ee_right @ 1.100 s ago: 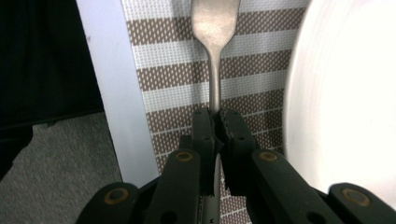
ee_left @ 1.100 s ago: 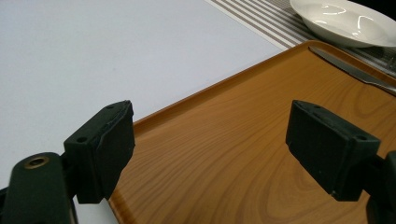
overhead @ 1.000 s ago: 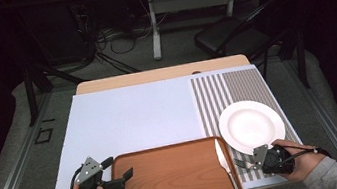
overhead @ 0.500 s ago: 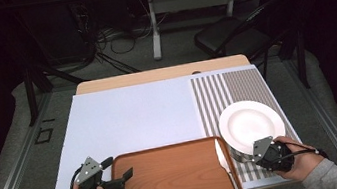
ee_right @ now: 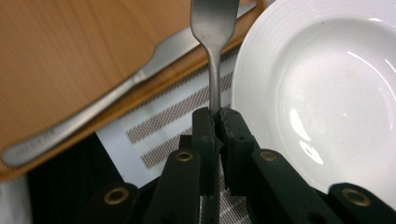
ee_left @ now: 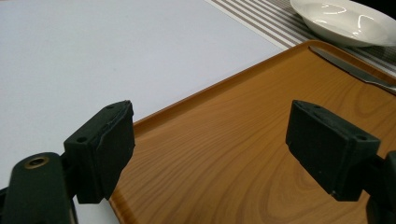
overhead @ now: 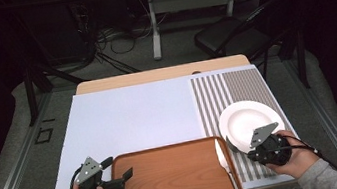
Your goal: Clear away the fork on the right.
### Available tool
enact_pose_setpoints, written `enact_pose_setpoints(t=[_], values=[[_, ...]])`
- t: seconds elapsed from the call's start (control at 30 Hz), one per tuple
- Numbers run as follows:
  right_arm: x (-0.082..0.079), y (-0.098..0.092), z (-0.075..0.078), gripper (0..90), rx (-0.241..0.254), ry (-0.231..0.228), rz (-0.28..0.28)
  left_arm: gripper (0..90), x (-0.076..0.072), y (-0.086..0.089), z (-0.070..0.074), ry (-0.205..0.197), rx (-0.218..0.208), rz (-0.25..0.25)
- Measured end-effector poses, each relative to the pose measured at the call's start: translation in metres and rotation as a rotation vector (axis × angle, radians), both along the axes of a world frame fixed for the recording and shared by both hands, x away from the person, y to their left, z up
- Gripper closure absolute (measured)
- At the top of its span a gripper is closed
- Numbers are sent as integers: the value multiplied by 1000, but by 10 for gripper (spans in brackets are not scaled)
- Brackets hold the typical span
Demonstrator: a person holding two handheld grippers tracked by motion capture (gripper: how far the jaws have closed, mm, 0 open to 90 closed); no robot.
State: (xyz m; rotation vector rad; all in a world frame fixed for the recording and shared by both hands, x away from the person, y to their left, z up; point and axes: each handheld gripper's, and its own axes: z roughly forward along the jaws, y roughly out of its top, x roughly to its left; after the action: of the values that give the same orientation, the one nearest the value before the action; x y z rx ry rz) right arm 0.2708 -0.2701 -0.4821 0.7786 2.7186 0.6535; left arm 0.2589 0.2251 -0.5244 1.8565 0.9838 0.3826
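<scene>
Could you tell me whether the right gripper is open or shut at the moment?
Shut: the right gripper clamps the fork by its stem.

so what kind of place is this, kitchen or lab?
Likely a lab or recording room set up as a dining table: loose cables on the floor, dark surrounds, and a staged plate, striped placemat and wooden tray.

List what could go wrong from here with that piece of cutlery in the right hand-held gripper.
1. The right hand-held gripper pinches the utensil only on its thin handle, so it might pivot or slip out.
2. It hangs close beside the white plate; a swing could knock the rim.
3. The knife lies at the tray edge just beneath and could get nudged.
</scene>
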Motion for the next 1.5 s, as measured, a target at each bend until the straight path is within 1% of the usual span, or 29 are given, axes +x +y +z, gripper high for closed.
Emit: enact_pose_setpoints(t=[0.03, 0.1, 0.17, 0.2, 0.33, 0.37, 0.47, 0.5, 0.6, 0.7, 0.73, 0.77, 0.83, 0.97, 1.07, 1.1, 1.2, 1.33, 1.43, 1.5], values=[[1, 1, 0, 852, 26, 5, -18, 160, 0, 0, 0, 0, 1, 1], [3, 2, 1, 852, 40, 0, -44, 160, 0, 0, 0, 0, 1, 0], [6, 2, 1, 852, 83, -3, -71, 160, 0, 1, 0, 1, 2, 1], [6, 2, 2, 852, 104, 4, -85, 160, 0, 1, 0, 0, 4, -1], [9, 1, 4, 852, 152, 3, -125, 160, 0, 1, 0, 2, 2, 1], [9, 1, 5, 853, 167, 11, -144, 160, 0, 1, 0, 1, 2, 1], [11, -1, 6, 853, 215, 15, -165, 160, 0, 1, 0, 1, 4, -1], [11, -1, 7, 852, 224, 22, -174, 160, 0, 1, 0, 1, 4, -1], [11, 0, 8, 853, 247, 17, -178, 160, 0, 0, 0, 1, 3, 0], [9, 3, 10, 853, 265, 26, -170, 160, 0, 1, 0, 1, 2, 0], [8, 5, 11, 853, 279, 21, -170, 160, 0, 1, 0, 1, 1, -1], [7, 7, 13, 853, 278, 28, -169, 160, 0, 1, 0, 1, 1, -1], [6, 11, 15, 853, 297, 39, -157, 160, 0, 1, 0, 3, -2, 1], [3, 22, 17, 853, 308, 44, -137, 160, 0, 1, 0, 3, -4, 0], [1, 32, 17, 853, 338, 65, -136, 160, 0, 1, 0, 3, -6, 1], [1, 34, 17, 853, 343, 65, -139, 160, 0, 1, 0, 3, -6, 1], [-1, 46, 16, 853, 338, 77, -141, 160, 0, 1, 0, 3, -6, 1], [-2, 58, 14, 853, 357, 123, -157, 160, 0, 2, 0, 3, -7, 2], [-3, 66, 12, 853, 338, 131, -171, 160, 0, 2, 0, 2, -7, 1], [-3, 70, 9, 853, 330, 146, -175, 160, 0, 2, 0, 3, -7, 3]])
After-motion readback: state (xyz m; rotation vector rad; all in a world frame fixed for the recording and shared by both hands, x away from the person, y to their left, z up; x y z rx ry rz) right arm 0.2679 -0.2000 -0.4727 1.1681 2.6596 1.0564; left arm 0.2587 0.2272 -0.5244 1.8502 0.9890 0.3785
